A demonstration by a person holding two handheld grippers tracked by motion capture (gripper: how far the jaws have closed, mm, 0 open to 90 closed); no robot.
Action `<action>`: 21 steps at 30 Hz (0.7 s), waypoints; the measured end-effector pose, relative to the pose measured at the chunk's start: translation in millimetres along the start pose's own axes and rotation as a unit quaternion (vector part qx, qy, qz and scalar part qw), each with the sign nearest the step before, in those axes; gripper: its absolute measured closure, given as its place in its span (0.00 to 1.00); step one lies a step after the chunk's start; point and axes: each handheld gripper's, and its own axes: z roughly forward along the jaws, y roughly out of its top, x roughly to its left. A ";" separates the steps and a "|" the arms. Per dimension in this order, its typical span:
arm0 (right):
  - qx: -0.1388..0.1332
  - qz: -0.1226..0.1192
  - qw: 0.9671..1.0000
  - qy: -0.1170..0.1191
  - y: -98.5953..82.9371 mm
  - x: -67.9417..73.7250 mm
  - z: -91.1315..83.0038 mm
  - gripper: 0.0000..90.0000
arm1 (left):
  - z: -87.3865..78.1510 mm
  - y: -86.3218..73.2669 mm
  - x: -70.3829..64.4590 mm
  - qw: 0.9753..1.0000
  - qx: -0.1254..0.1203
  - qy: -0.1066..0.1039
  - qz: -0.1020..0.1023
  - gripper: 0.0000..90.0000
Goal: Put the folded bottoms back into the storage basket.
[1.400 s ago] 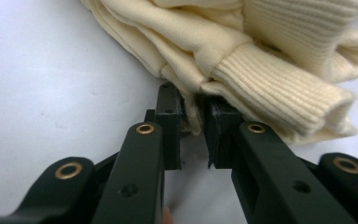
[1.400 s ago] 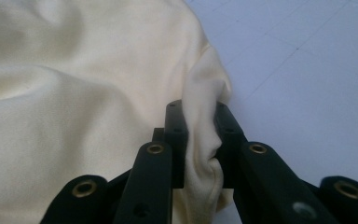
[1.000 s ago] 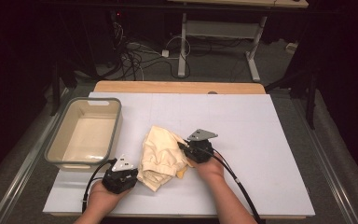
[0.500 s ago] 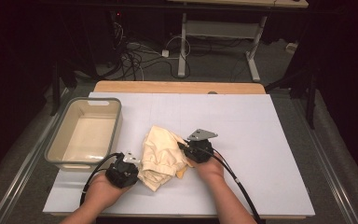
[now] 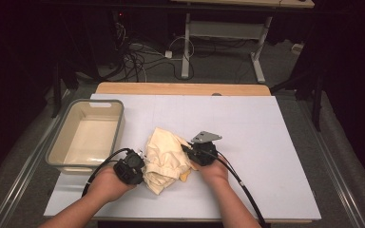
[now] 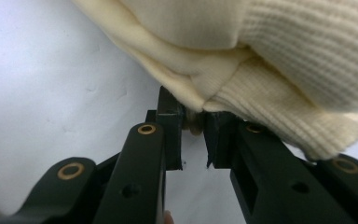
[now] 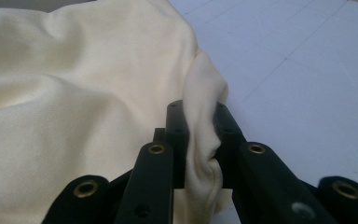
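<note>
1. Near the front edge of the white table (image 5: 266,142), a crumpled cream garment (image 5: 166,159) lies in a heap between the person's two hands.
2. At its left side the left gripper (image 5: 140,167) has its jaws closed on a ribbed knitted edge of the garment (image 6: 242,88); in the left gripper view a small gap shows lower down between the jaws, but cloth is pinched at the tips.
3. At its right side the right gripper (image 5: 190,151), with a grey three-cornered plate on top, is clamped on a fold of the garment (image 7: 74,107), the cloth bunched tight between its jaws in the right gripper view.
4. Left of the heap, just beside the left hand (image 5: 107,183), stands a shallow grey-rimmed bin (image 5: 59,154) with a cream inside.
5. Black cables trail from both grippers toward the near edge.
6. Along the far edge of the table runs a wooden board (image 5: 185,89); beyond it, on the dark floor, lie tangled cables (image 5: 138,54) and the white legs of a desk (image 5: 223,33).
</note>
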 end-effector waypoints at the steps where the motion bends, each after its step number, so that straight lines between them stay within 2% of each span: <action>1: 0.000 0.000 1.000 0.000 0.0 0.0 0.1 0.92 | 0.0 1.1 -0.1 1.000 0.004 0.000 0.002 0.85; 6: 0.001 0.002 1.000 -0.001 0.1 -0.1 0.3 0.92 | 0.1 7.2 2.3 1.000 0.024 -0.009 0.000 0.85; 9: 0.002 0.001 1.000 -0.001 0.2 -0.2 0.7 0.91 | 0.3 10.9 1.8 0.999 0.037 -0.007 0.005 0.85; 11: 0.002 0.002 1.000 -0.001 0.2 -0.2 0.8 0.91 | 0.5 14.4 0.9 0.999 0.048 -0.005 0.010 0.85; 15: 0.004 0.004 1.000 -0.001 0.4 -0.5 1.1 0.91 | 0.9 19.9 3.5 0.998 0.066 -0.013 0.009 0.85; 21: 0.005 0.003 1.000 -0.002 0.4 -0.4 1.2 0.91 | 1.5 25.3 4.6 0.996 0.084 -0.018 0.011 0.85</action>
